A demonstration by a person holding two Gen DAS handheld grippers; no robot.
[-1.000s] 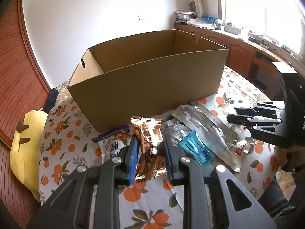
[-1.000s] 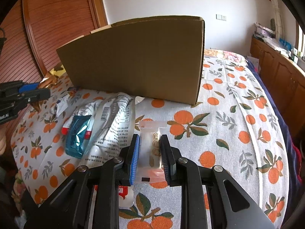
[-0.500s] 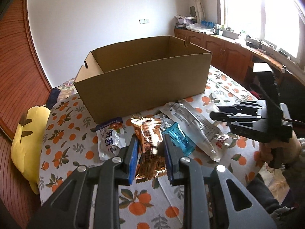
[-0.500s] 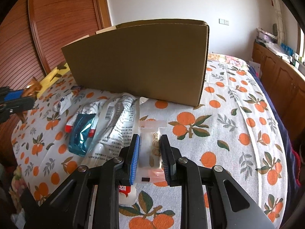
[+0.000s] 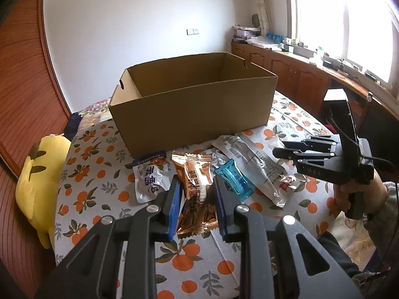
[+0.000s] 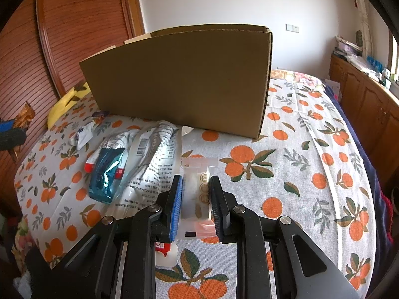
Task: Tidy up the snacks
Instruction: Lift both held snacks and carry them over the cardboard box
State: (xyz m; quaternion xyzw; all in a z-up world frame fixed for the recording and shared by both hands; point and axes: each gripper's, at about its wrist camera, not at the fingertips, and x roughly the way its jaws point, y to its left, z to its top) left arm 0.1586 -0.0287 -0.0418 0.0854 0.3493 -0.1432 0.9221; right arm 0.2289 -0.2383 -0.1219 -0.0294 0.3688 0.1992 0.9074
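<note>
Two grips are live at once. My left gripper [image 5: 197, 199] is clamped on the copper foil packet [image 5: 195, 194], lifted off the orange-print cloth [image 6: 311, 164], and my right gripper [image 6: 195, 199] is clamped on the clear sachet [image 6: 199, 191] down at the cloth, whether resting on it or just clear I cannot tell. Ahead of both stands the open cardboard box [image 5: 194, 104], its interior bare as far as I can see. Just left of the left gripper lies a white pouch [image 5: 149, 178]; just right of it a teal packet [image 5: 235, 180] rests on a long clear bag [image 5: 251, 159].

What worries me: the foil packet is slick and crinkled, and I cannot see how much of it the pads actually have, so a quick swing toward the box could let it slide out short of the rim. From the right wrist camera the near box wall rises above the view, so I judge that hand must lift well before going forward, or the sachet will catch the cardboard and fold or push the box away. Both hands heading for one opening could also collide.
</note>
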